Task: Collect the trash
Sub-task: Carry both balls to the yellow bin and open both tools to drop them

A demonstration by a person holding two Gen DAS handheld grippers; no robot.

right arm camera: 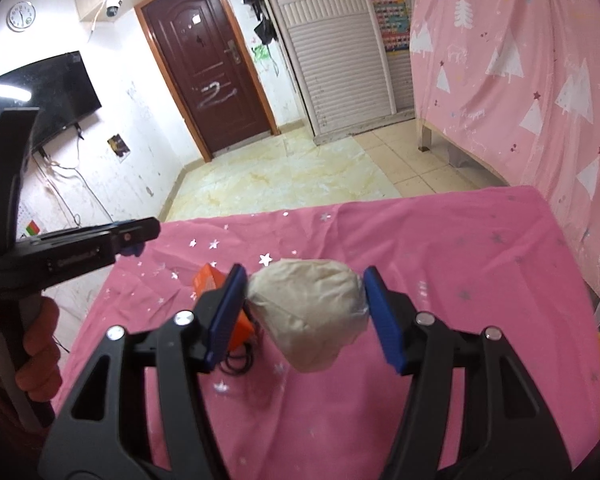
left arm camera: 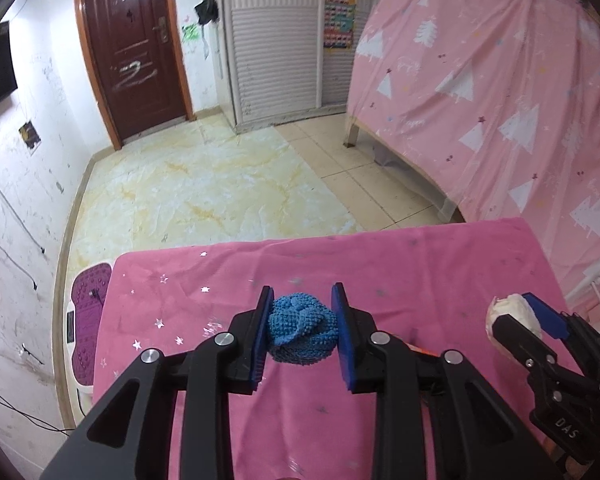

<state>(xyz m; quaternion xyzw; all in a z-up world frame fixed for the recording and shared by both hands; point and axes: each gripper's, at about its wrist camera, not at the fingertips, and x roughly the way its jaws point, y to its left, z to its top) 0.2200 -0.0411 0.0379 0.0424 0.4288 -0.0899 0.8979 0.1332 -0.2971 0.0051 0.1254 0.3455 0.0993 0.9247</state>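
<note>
Above the pink star-printed cloth covering the counter (left arm camera: 380, 256), the left gripper (left arm camera: 302, 330) pinches a soft, light, crushable blue knitted cloth ball (left arm camera: 303, 330) across its middle, while the right gripper (right arm camera: 305, 312) clamps a squashy cream crumpled paper wad (right arm camera: 310, 312) at its widest part.

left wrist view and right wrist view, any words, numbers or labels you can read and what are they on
"DAS" on the body of the right tongs.
"2", scrawled in white on the brown door.
Lettering on the left tongs body: too blurred.
Colourful wall poster: too small.
Wall clock: numerals too small.
</note>
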